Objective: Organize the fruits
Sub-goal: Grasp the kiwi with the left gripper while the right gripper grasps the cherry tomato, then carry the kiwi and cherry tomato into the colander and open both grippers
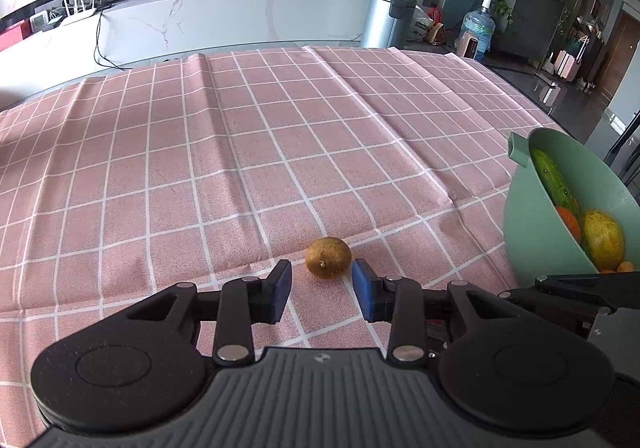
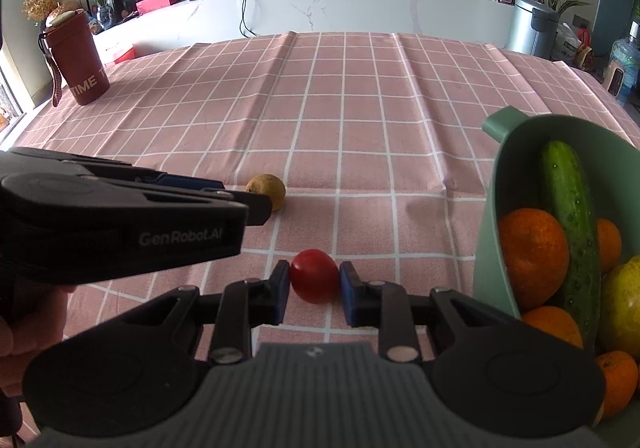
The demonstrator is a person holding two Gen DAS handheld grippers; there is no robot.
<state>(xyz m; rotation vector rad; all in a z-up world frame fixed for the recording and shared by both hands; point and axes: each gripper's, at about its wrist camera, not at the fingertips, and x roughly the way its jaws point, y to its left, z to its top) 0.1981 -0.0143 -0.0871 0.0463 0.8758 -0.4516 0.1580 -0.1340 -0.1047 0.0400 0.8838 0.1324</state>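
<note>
Fruits are being collected into the green basket [image 2: 486,248]. The right gripper [image 2: 314,282] is clamping the red tomato [image 2: 314,276] on the tablecloth [image 2: 340,119]; the left gripper [image 1: 322,280] is standing open around the brown fruit [image 1: 328,258], untouched. Next move probably requires lifting the tomato toward the basket.

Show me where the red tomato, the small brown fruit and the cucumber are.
red tomato [image 2: 314,276], right wrist view, middle of its front.
small brown fruit [image 1: 328,258], left wrist view, its centre.
cucumber [image 2: 570,207], right wrist view, mid-length.
</note>
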